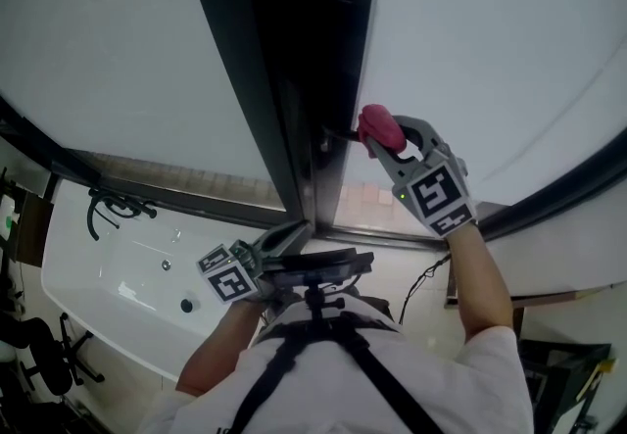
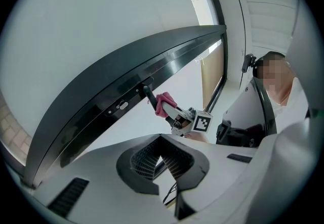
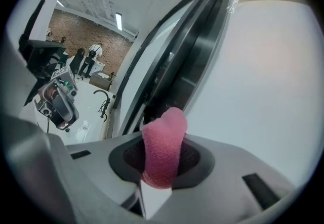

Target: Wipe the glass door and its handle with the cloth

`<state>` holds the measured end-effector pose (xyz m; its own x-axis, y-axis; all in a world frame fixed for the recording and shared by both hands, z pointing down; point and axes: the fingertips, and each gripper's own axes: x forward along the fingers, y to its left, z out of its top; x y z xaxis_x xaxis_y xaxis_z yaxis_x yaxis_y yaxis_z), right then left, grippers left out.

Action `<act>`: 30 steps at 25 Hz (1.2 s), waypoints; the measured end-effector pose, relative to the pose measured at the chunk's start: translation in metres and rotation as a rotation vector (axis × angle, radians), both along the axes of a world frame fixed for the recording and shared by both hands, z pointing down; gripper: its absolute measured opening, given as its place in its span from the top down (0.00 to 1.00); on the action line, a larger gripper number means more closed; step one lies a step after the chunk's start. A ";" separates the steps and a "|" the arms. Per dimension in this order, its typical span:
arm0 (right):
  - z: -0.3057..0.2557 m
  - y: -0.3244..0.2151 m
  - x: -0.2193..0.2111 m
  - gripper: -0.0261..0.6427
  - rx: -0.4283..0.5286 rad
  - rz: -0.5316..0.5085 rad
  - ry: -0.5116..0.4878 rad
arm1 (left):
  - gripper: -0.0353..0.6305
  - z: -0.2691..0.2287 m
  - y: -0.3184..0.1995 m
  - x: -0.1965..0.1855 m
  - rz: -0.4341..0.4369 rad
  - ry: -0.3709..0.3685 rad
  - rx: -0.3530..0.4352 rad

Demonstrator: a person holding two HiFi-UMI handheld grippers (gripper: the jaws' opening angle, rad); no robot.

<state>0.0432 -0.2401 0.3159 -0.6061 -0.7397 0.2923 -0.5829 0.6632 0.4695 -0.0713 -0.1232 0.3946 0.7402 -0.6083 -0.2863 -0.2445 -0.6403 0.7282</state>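
Note:
The dark door frame [image 1: 294, 79] runs between two pale glass panes [image 1: 490, 50]. A small dark handle [image 1: 338, 135] juts from the frame. My right gripper [image 1: 390, 136] is shut on a pink cloth [image 1: 380, 126], and the cloth presses against the outer end of the handle. In the right gripper view the cloth [image 3: 163, 152] stands up between the jaws and hides most of the handle. The left gripper view shows the handle [image 2: 148, 94] with the cloth [image 2: 164, 103] against it. My left gripper [image 1: 292, 238] hangs low by the foot of the frame, shut on nothing.
A white basin-like surface [image 1: 118, 285] with a black tap [image 1: 113, 207] lies to the lower left. A black office chair [image 1: 39, 354] stands at the far left. A cable [image 1: 431, 275] trails beside the right arm. Two people [image 3: 86, 58] stand far off.

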 end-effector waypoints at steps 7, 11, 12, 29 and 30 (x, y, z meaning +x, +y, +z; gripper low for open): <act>0.010 0.003 0.042 0.82 0.073 0.103 0.040 | 0.96 0.003 0.000 0.000 0.004 -0.004 -0.008; 0.064 0.000 0.081 0.82 -0.019 0.210 0.149 | 0.96 0.005 -0.001 0.004 0.018 -0.006 -0.016; 0.073 0.001 0.087 0.82 -0.044 0.223 0.145 | 0.96 0.006 -0.001 0.005 0.024 -0.007 -0.017; 0.081 -0.002 -0.036 0.82 -0.187 0.047 -0.251 | 0.96 0.004 0.007 0.012 0.034 -0.015 -0.014; 0.079 -0.004 -0.045 0.82 -0.190 0.037 -0.267 | 0.96 0.003 0.007 0.011 0.030 -0.015 -0.014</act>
<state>-0.0019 -0.2443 0.3946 -0.6538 -0.7100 0.2616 -0.6941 0.7004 0.1663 -0.0603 -0.1158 0.3981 0.7627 -0.5894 -0.2664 -0.2364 -0.6374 0.7334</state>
